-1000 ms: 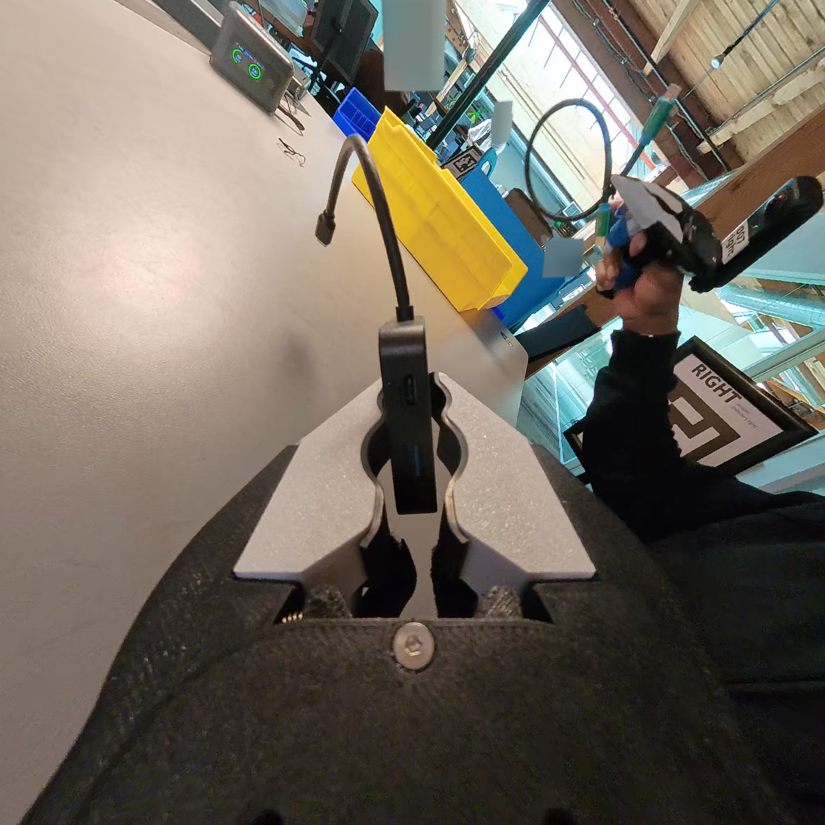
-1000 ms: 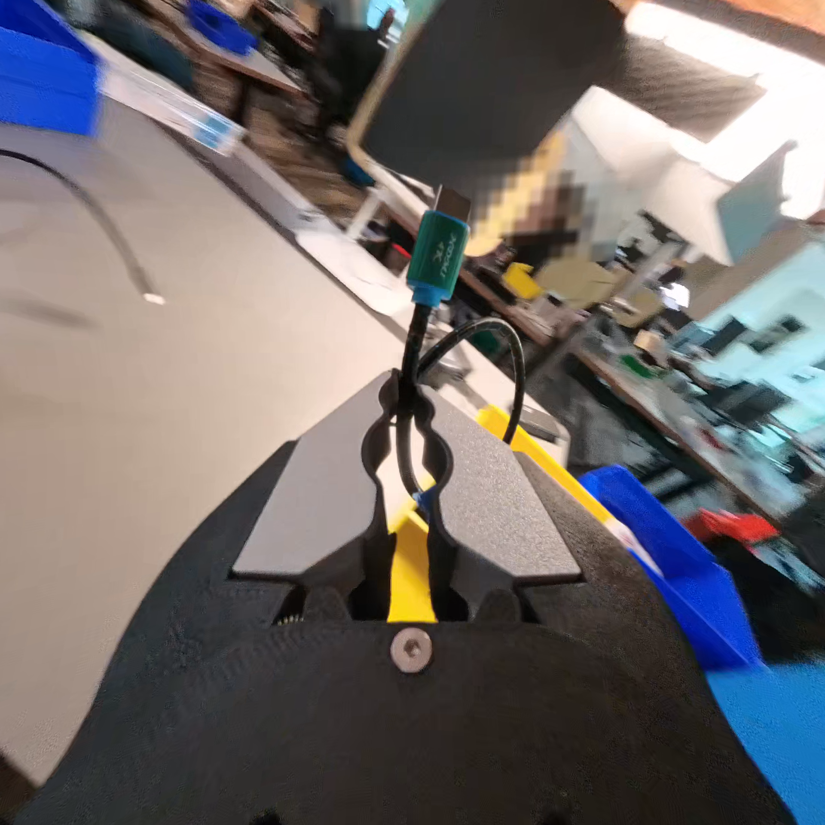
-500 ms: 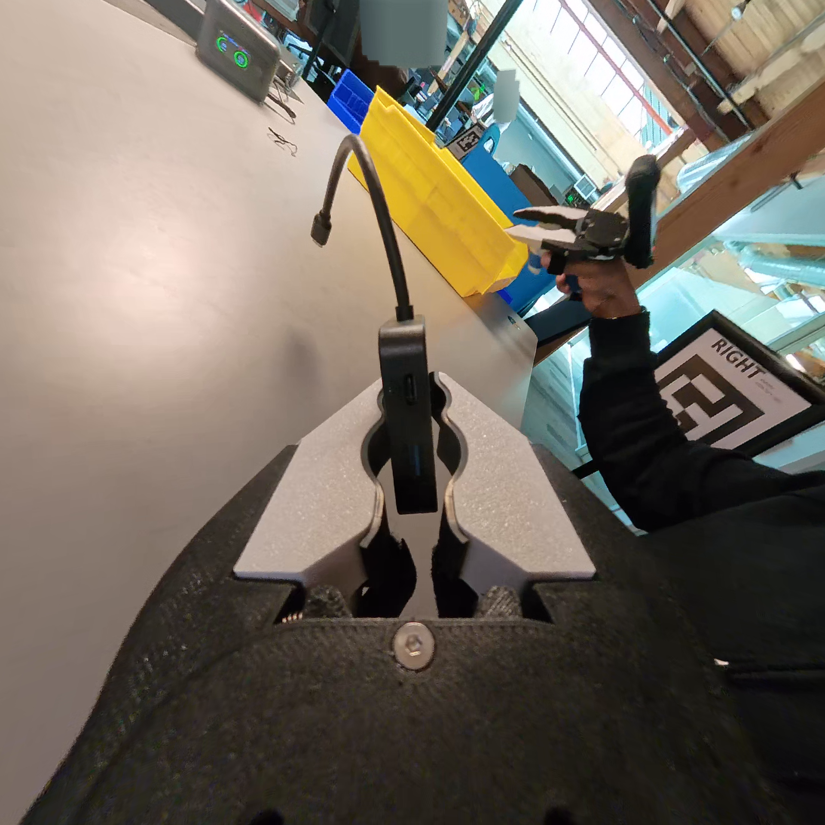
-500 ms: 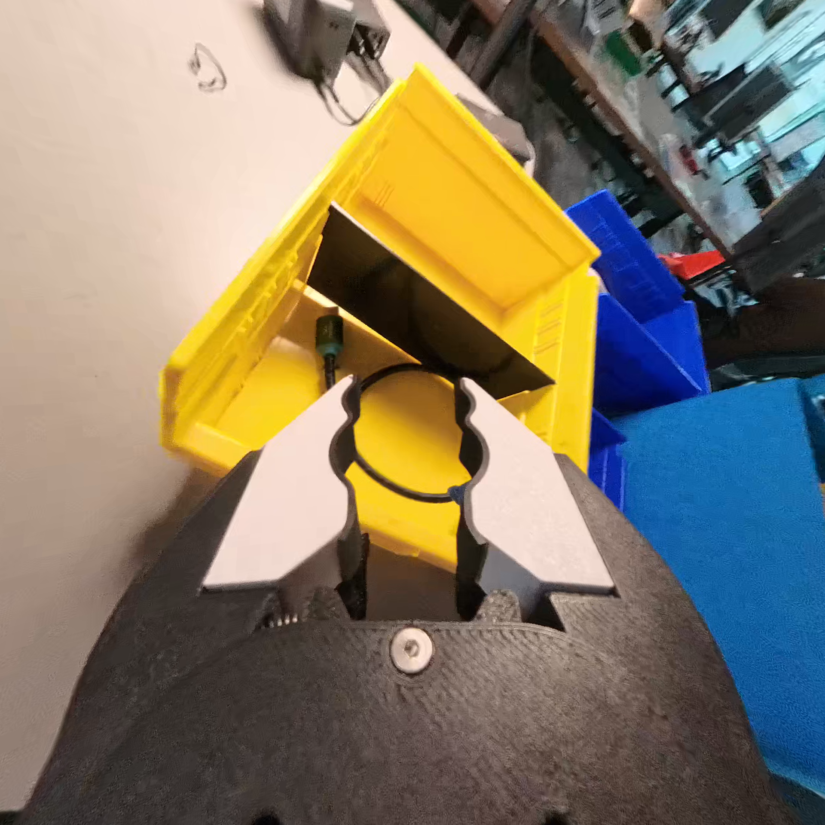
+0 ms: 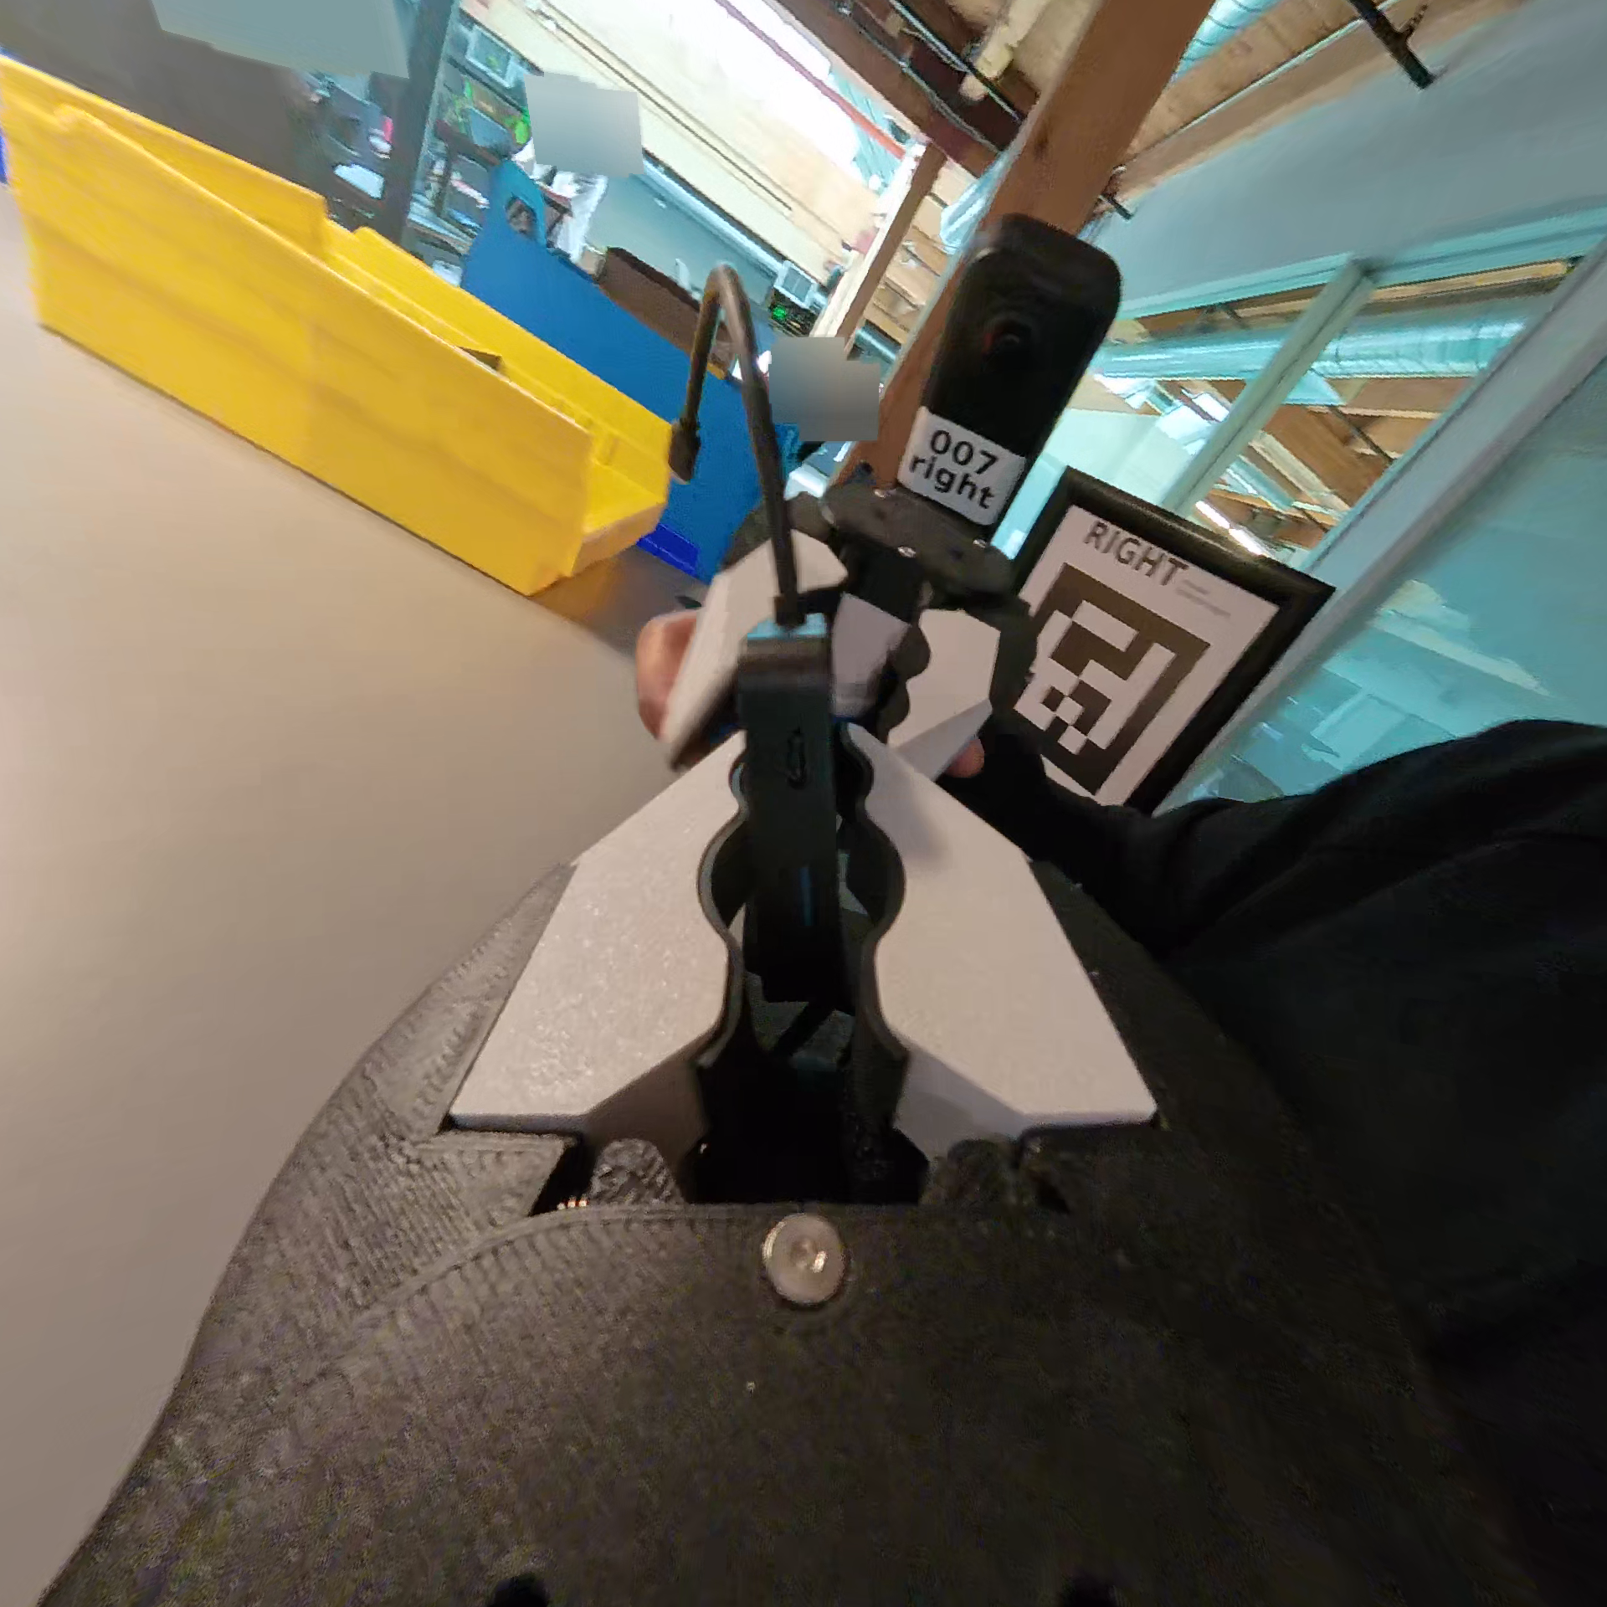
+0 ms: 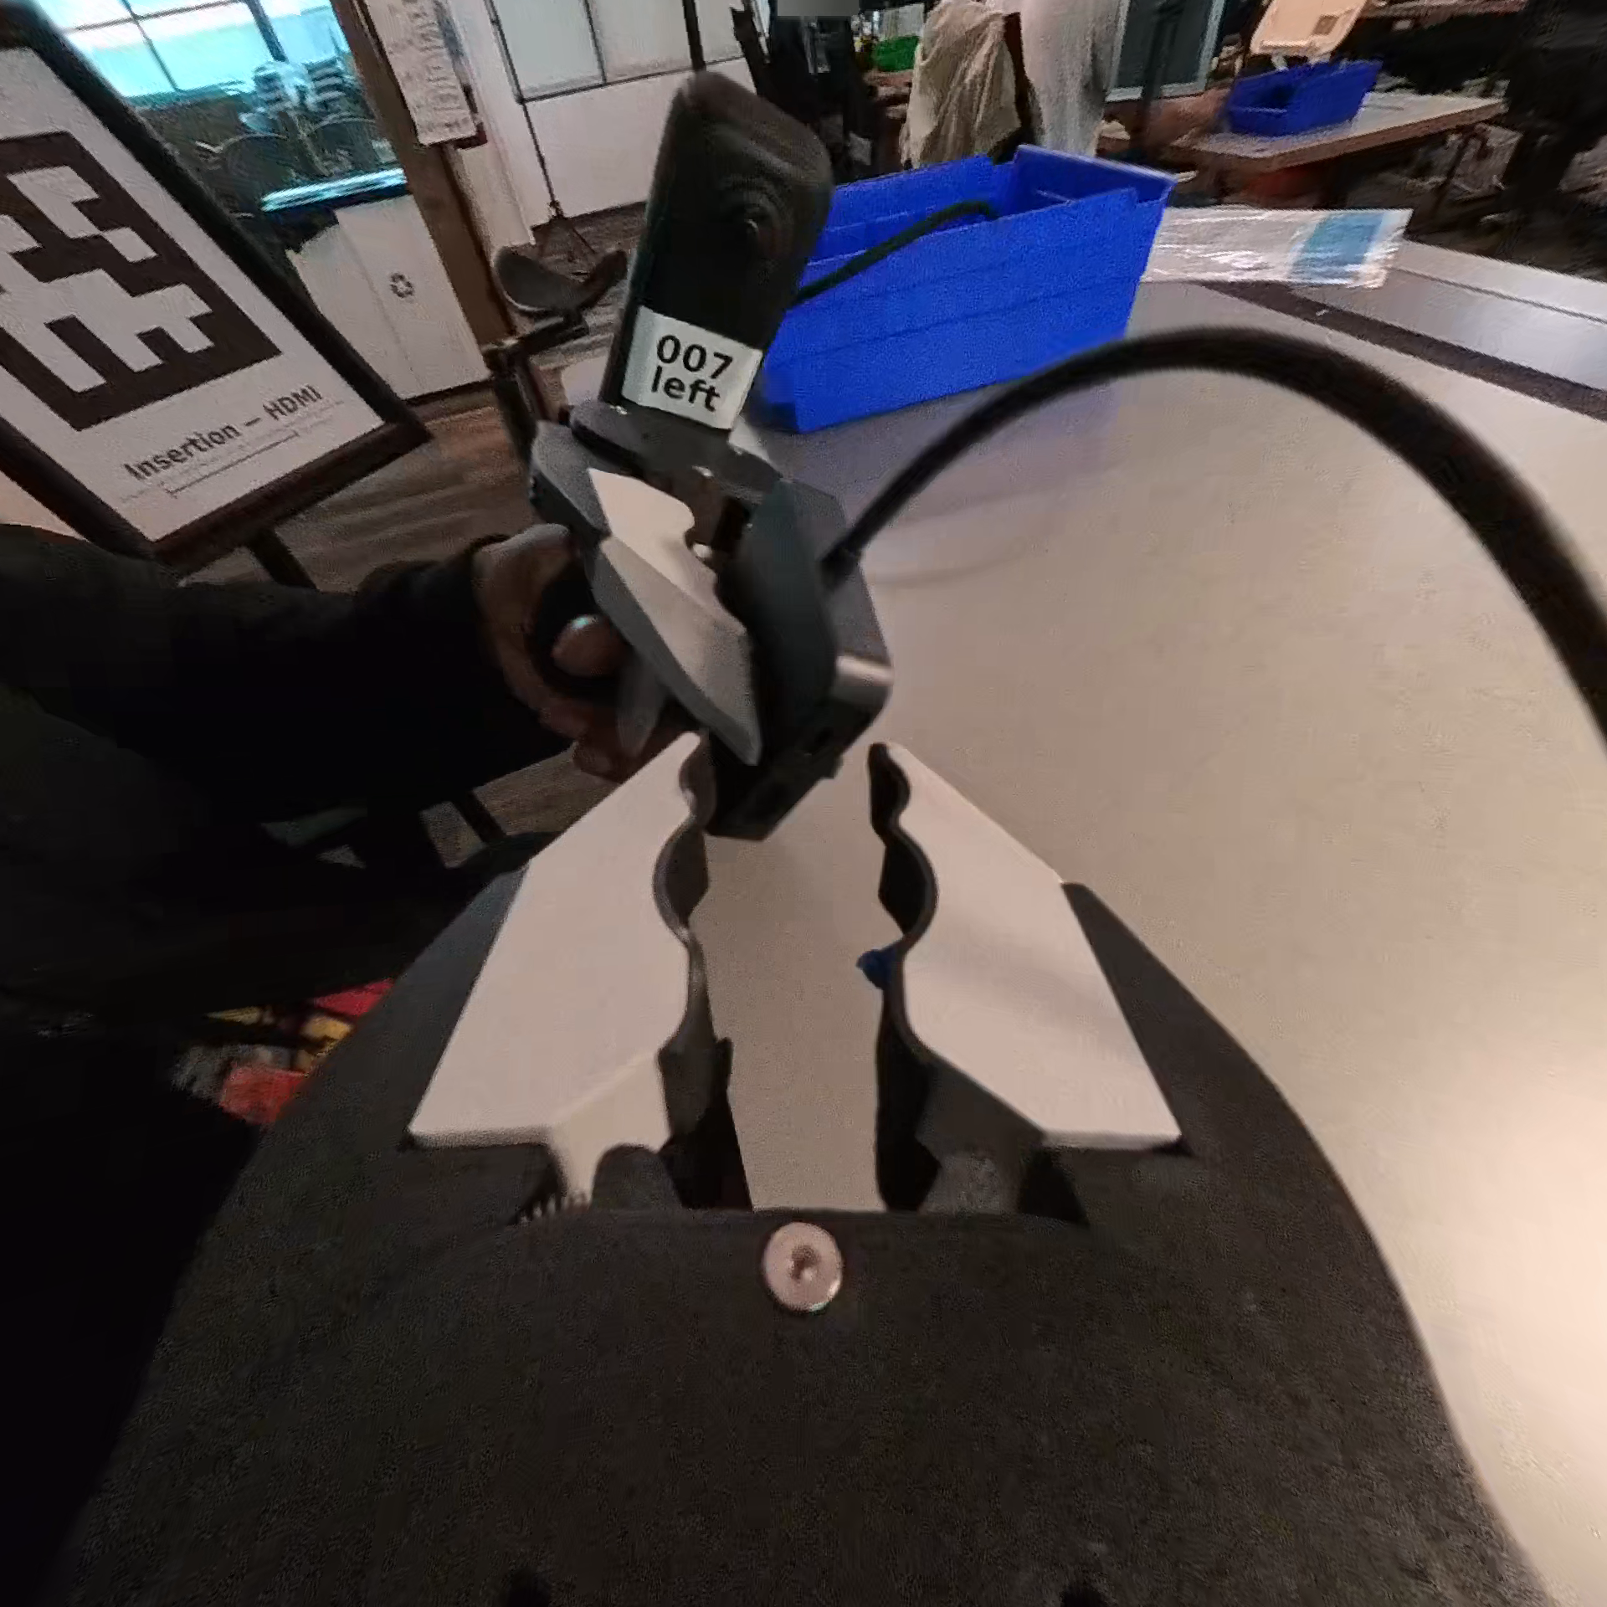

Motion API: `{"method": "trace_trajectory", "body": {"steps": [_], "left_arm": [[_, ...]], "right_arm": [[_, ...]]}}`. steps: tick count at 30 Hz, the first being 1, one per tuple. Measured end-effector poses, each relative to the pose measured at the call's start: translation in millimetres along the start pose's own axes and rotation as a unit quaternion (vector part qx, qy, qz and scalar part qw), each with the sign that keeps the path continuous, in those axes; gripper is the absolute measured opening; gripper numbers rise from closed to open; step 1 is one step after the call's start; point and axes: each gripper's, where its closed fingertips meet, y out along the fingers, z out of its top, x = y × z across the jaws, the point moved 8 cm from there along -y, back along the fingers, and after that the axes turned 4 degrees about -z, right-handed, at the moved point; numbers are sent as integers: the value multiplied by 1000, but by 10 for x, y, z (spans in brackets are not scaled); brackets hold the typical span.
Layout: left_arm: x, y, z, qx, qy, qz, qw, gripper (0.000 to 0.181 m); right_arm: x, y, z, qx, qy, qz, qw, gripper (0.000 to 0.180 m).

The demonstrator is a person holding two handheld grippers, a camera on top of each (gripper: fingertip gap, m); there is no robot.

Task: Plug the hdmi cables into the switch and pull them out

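Workshop clutter rings a pale grey table [image 6: 1217, 696]. Left tongs [image 5: 787, 765] clench the black switch [image 5: 783, 826] upright, ports exposed for plugging. Right tongs [image 6: 787, 787], spread and empty, close in on it; no HDMI cable held.

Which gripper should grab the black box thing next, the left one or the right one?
The right gripper, probably. It is open and empty, with its fingertips right at the end of the switch. The left gripper is busy: it is shut on the switch, holding it above the table.
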Motion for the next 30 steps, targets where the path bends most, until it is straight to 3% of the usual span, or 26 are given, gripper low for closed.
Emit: {"method": "trace_trajectory", "body": {"steps": [2,6,11,15,20,25,30], "left_arm": [[-43,-34,2,14,-12,14,1000,15],[-21,-99,18,36,-39,-31,998,26],[-105,-257,142,113,-35,2,993,23],[-169,-328,148,115,-47,23,992,28],[-220,-491,59,105,-52,49,992,27],[-199,-648,36,126,-51,62,989,26],[-201,-692,14,112,-44,86,989,26]], "right_arm": [[26,14,0,4,1,1,1000,28],[30,-17,49,5,0,14,1000,23],[145,-148,134,17,-5,-17,1000,16],[316,-367,313,25,-30,-79,996,16],[1191,-1207,704,7,-24,-273,962,13],[2322,-2060,690,-52,-10,-428,902,13],[2929,-2347,443,-134,-72,-442,884,14]]}}
